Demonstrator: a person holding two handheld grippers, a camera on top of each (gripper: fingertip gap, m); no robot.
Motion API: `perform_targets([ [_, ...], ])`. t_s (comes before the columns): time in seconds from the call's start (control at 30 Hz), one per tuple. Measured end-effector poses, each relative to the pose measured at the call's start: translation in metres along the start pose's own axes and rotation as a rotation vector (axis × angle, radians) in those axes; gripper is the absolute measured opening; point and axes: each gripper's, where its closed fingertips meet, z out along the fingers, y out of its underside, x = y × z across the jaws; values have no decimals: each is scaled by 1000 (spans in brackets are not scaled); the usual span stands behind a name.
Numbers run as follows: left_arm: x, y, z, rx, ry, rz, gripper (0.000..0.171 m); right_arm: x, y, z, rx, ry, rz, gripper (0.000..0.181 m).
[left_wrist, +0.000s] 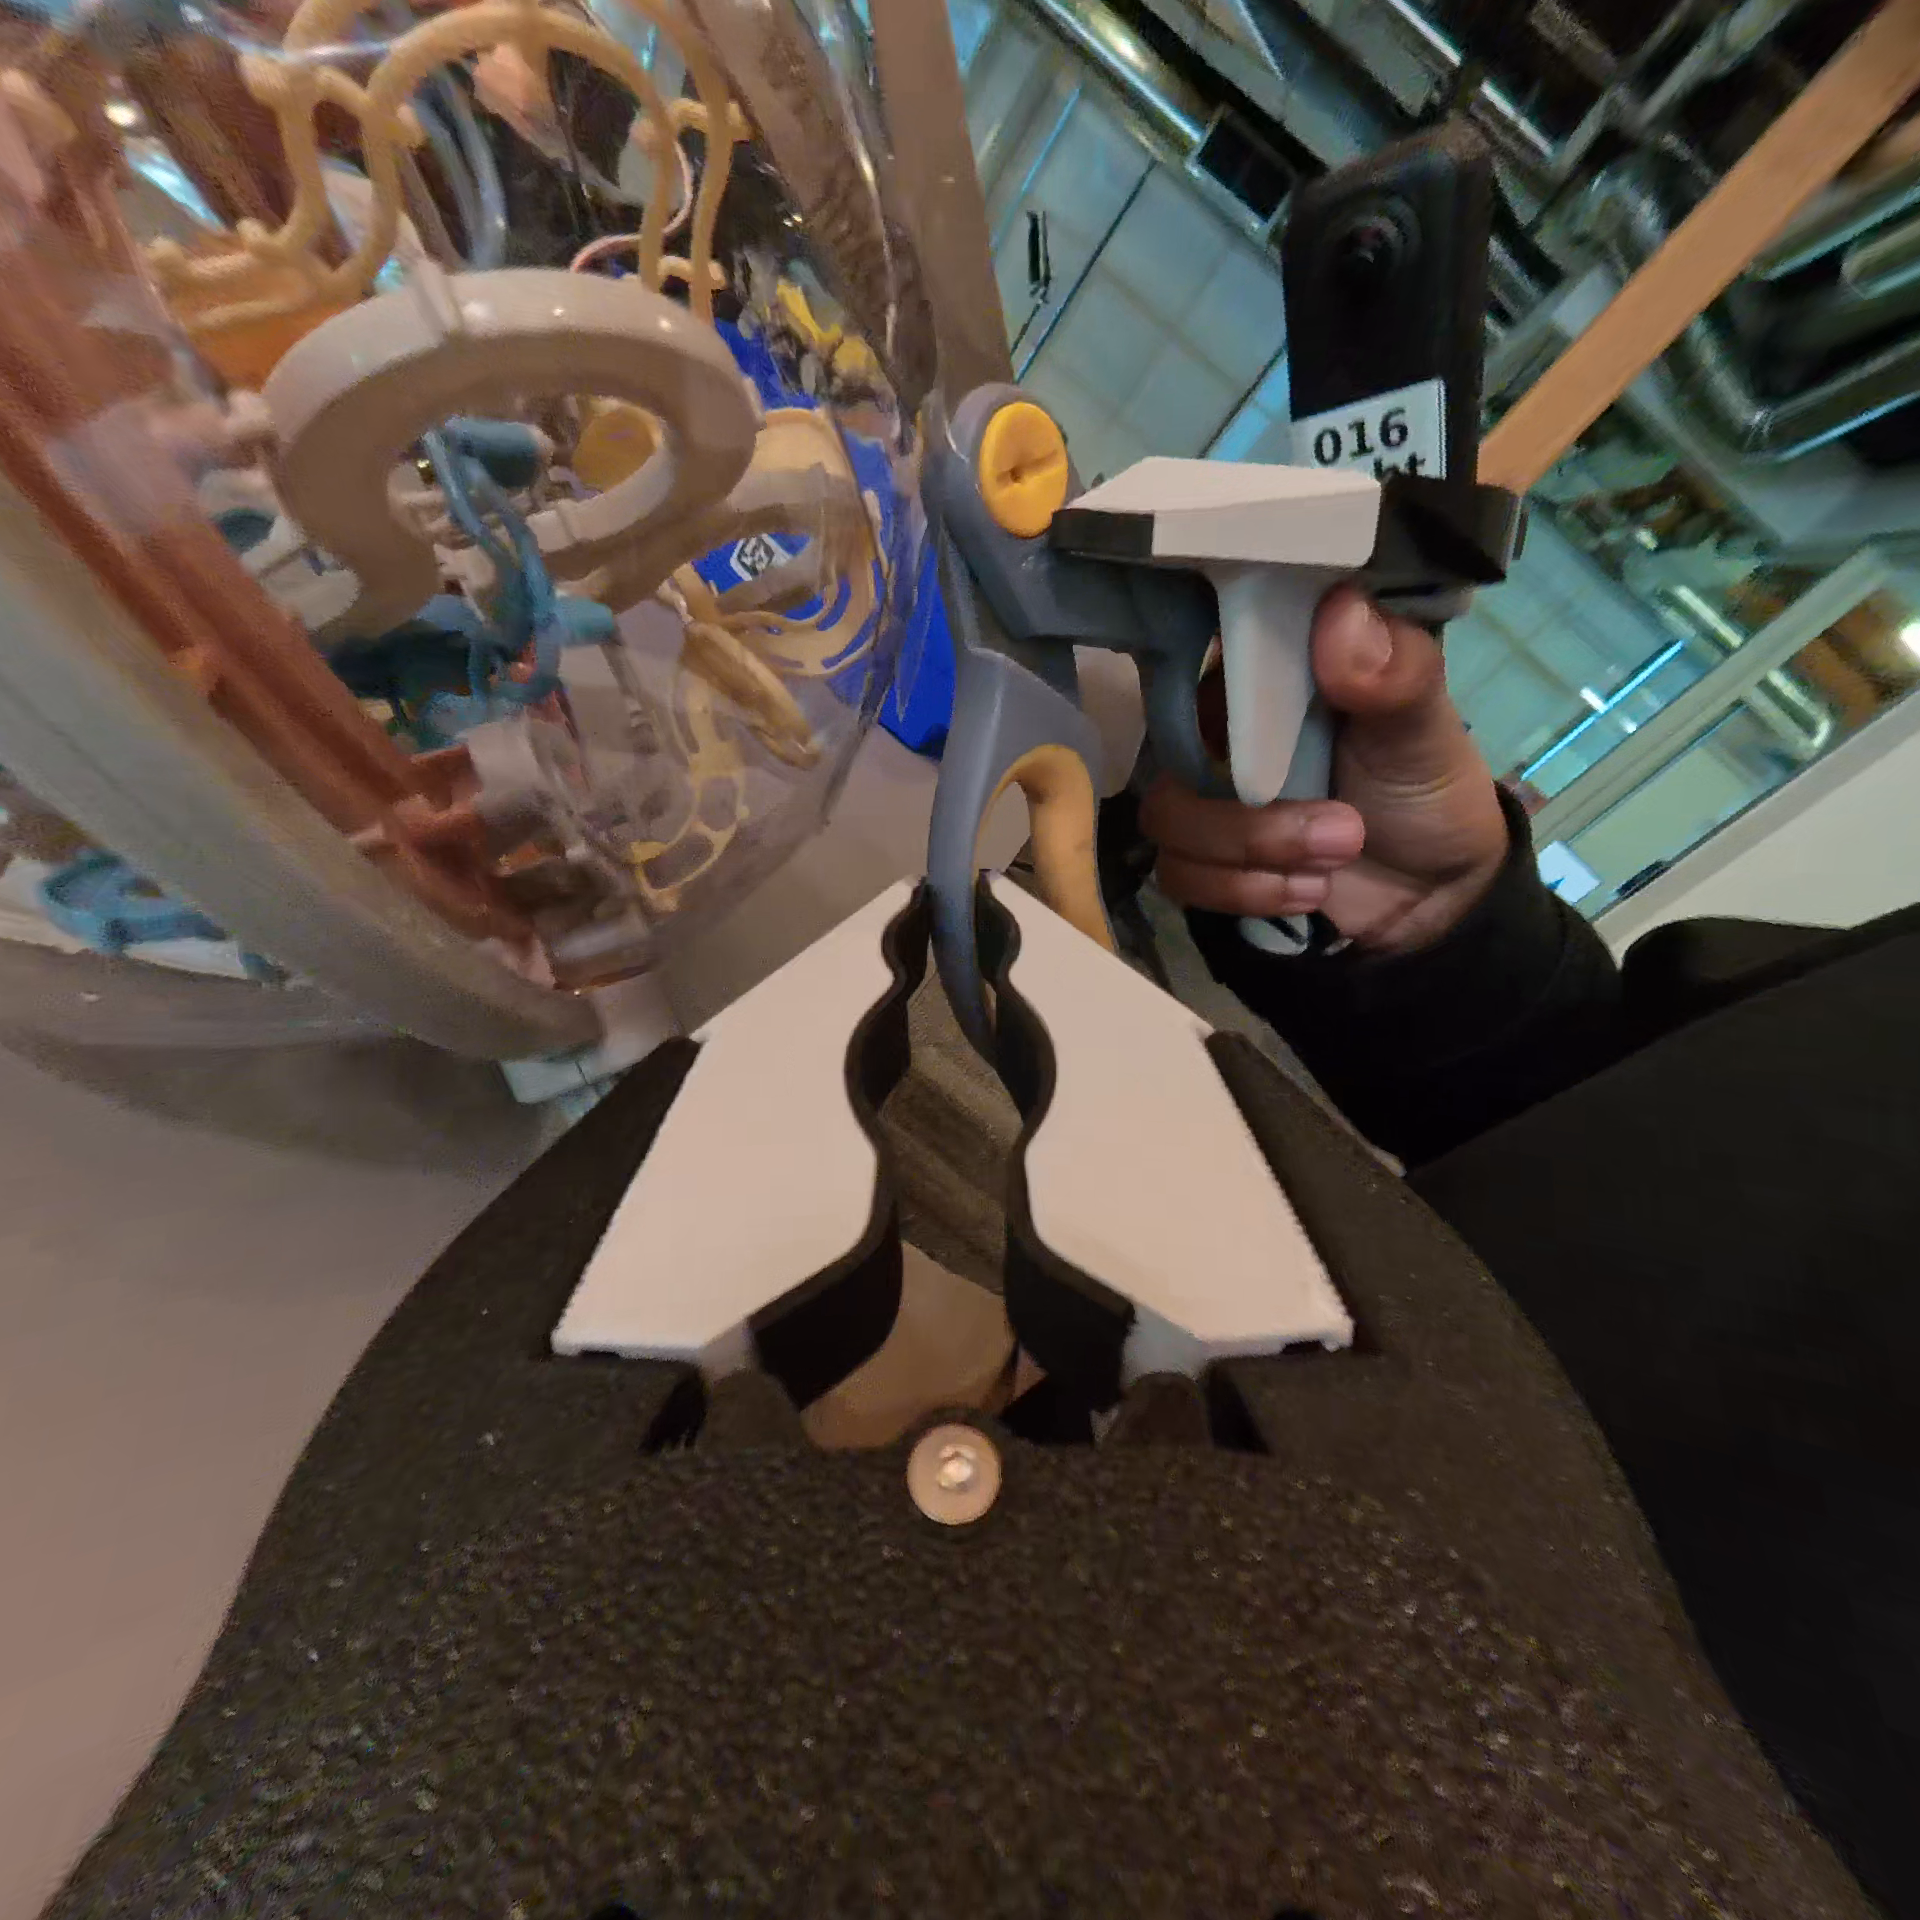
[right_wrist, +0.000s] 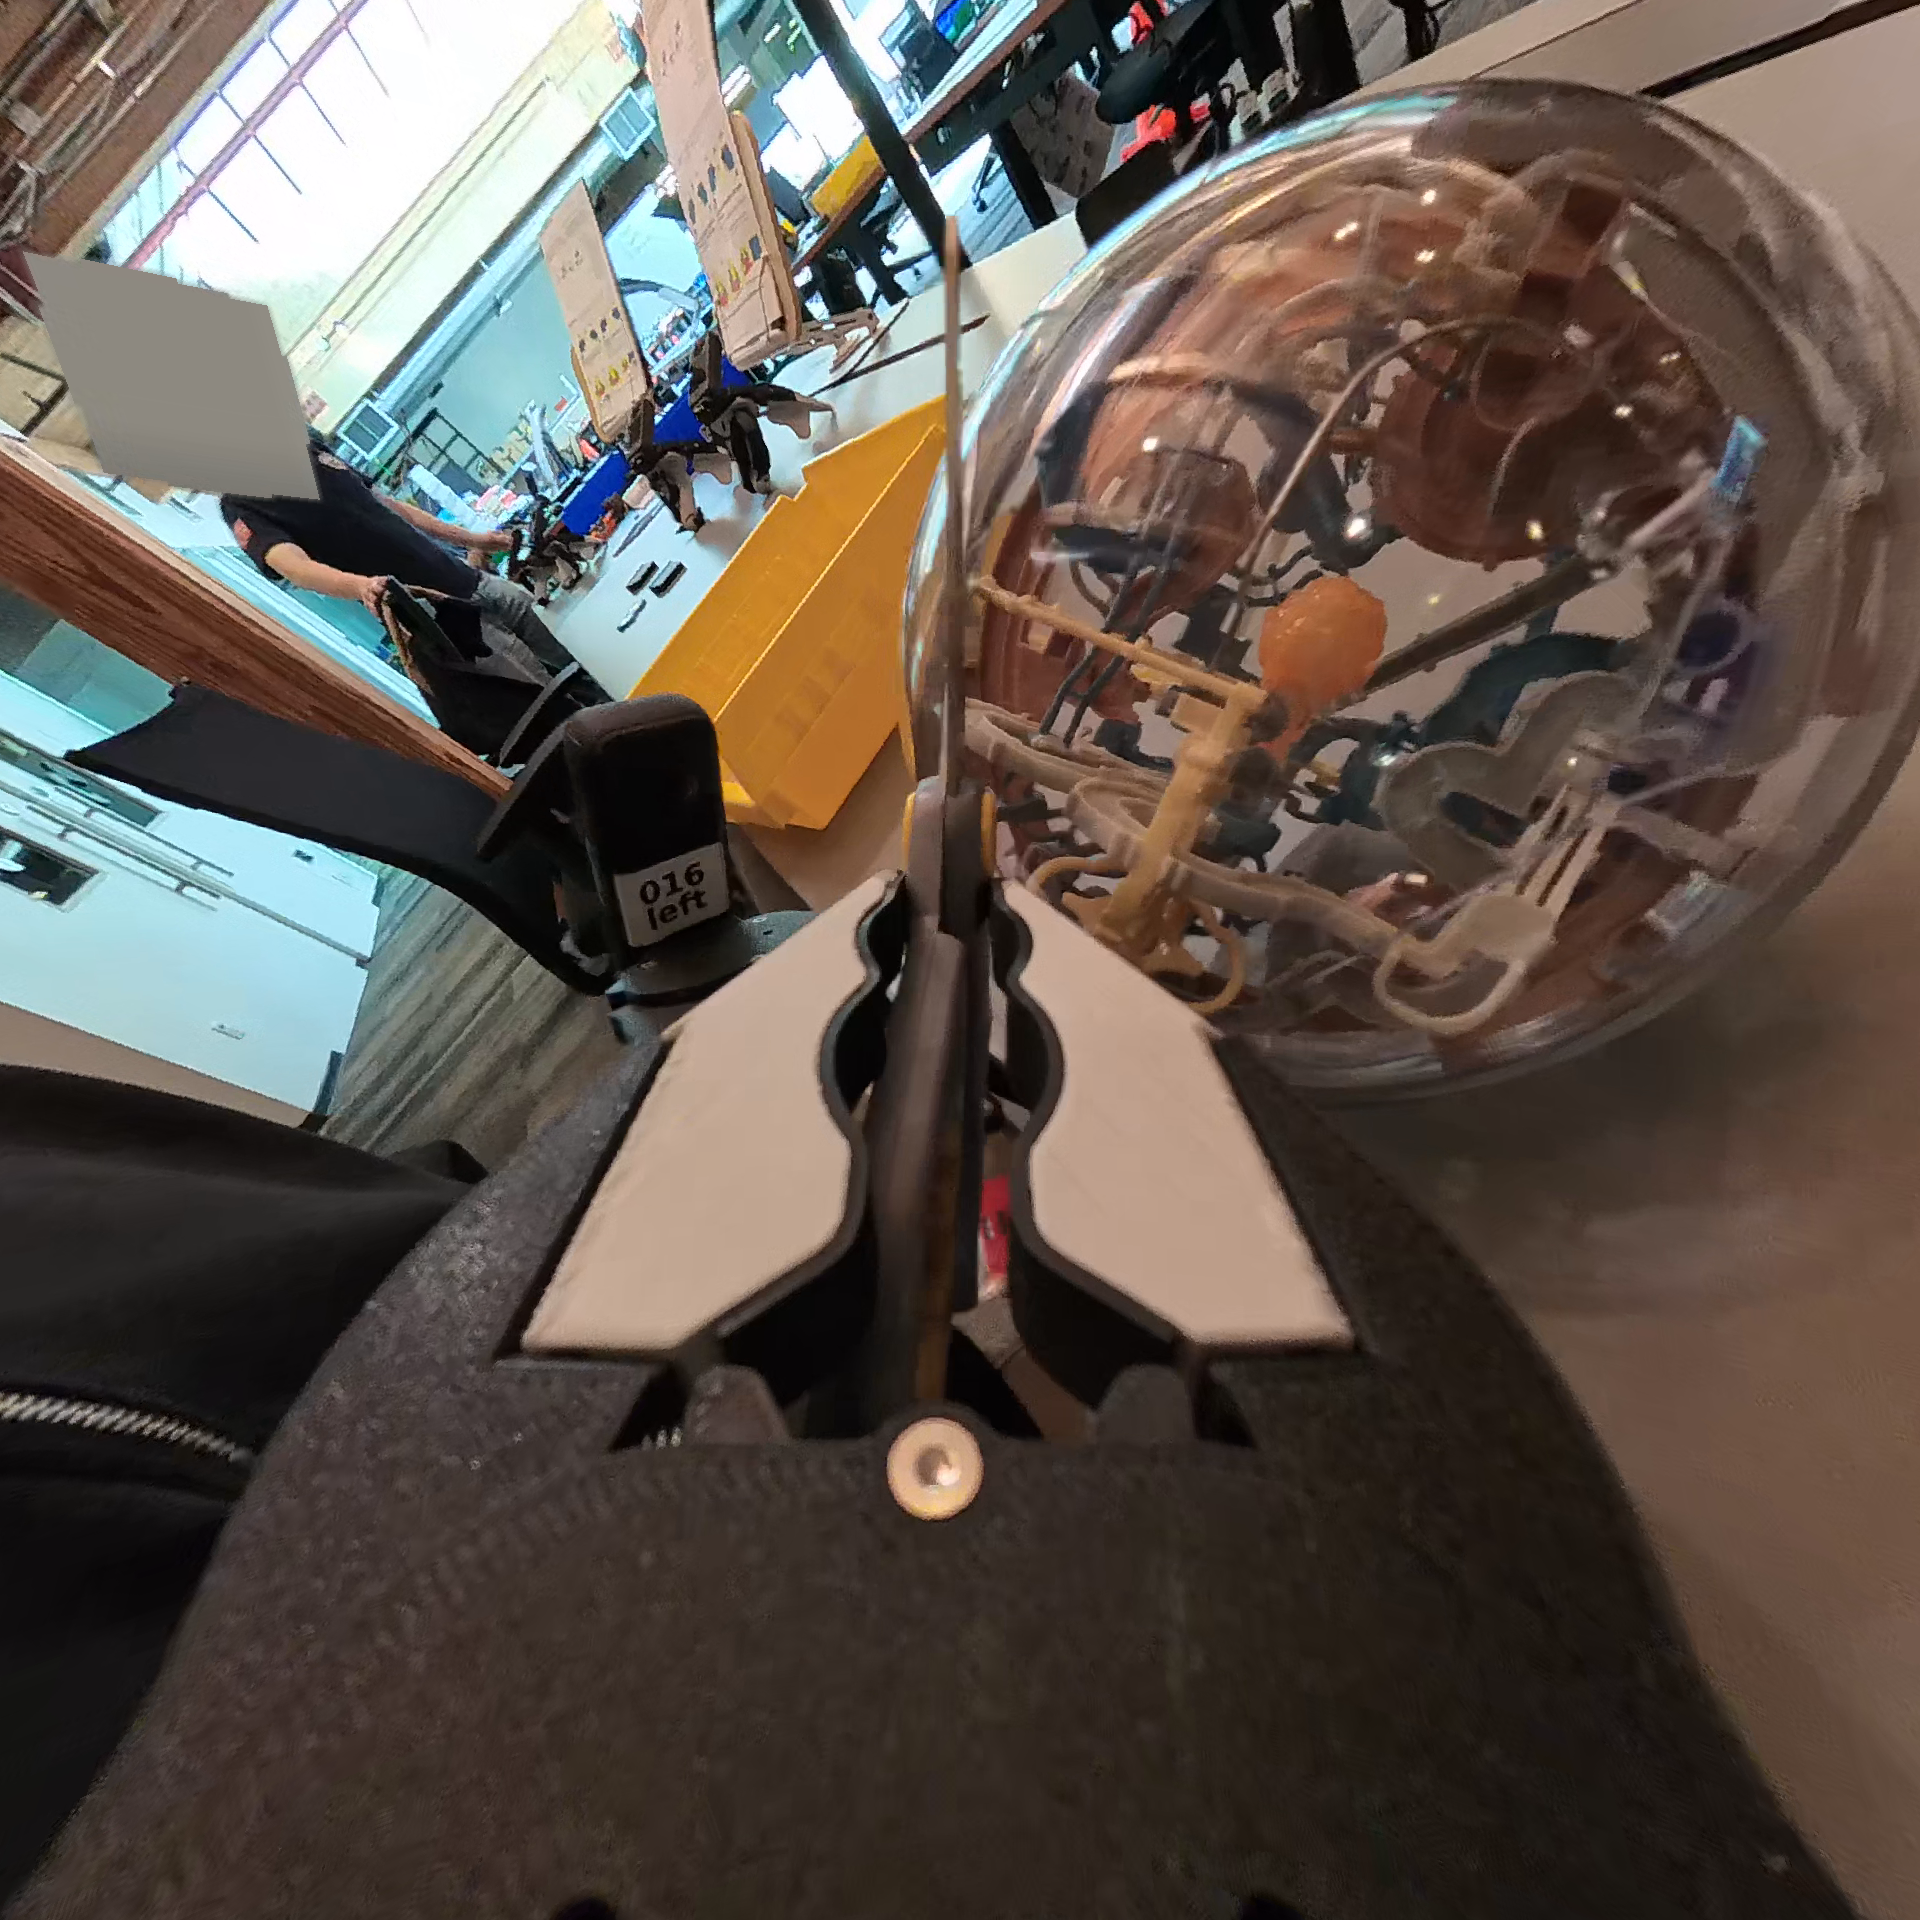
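Observation:
A pair of scissors (left_wrist: 1013, 582) with grey and yellow handles and a yellow pivot stands blades up, held by both grippers. My left gripper (left_wrist: 954, 906) is shut on the lower grey handle loop. My right gripper (right_wrist: 943, 914) is shut on the scissors (right_wrist: 940, 997), seen edge-on with the thin blade rising above the fingers. In the left wrist view the right gripper (left_wrist: 1101, 540) clamps the other handle just below the pivot, with a person's hand (left_wrist: 1351, 821) on its trigger. A clear plastic sphere (right_wrist: 1455, 623) full of coloured maze tracks sits just beyond the scissors.
The sphere (left_wrist: 416, 520) rests on a grey table (right_wrist: 1662, 1351). A yellow bin (right_wrist: 810, 644) lies behind it. The left gripper's camera block (right_wrist: 644, 821) shows to the left. A person (right_wrist: 343, 520) works at a far table with other grippers and cardboard stands.

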Motion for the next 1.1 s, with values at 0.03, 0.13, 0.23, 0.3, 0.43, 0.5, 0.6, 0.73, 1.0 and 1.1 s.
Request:
perform_targets([
  [0.03, -2, -2, 0, 8, -3, -16, 4, 0, -1, 1, 1, 15, -17, 14],
  [0.13, -4, -8, -3, 35, -17, -18, 4, -4, 1, 1, -36, 30, -88, 34],
  [0.23, -6, -17, -6, 69, -14, -45, 3, -2, 6, -4, -84, 76, -144, 57],
  [0.3, -8, -20, -9, 88, -11, -60, 3, 2, 3, -14, -71, 113, -155, 59],
  [0.43, -9, -19, -10, 75, -41, -24, 3, -2, 0, -32, -63, 108, -147, 49],
  [0.5, -10, -21, -11, 89, -32, -50, 3, -6, 1, -36, -80, 99, -154, 33],
  [0.6, -12, -23, -13, 95, -45, -48, 3, -14, 6, -36, -129, 82, -160, 10],
  [0.73, -17, -23, -14, 98, -87, -33, 3, -9, 8, -33, -143, 100, -153, 9],
  [1.0, -22, -21, -11, 90, -122, -62, 2, -11, 8, -23, -77, 89, -134, 7],
  [1.1, -23, -22, -12, 83, -155, -35, 2, -11, 7, -21, -61, 92, -129, 7],
])
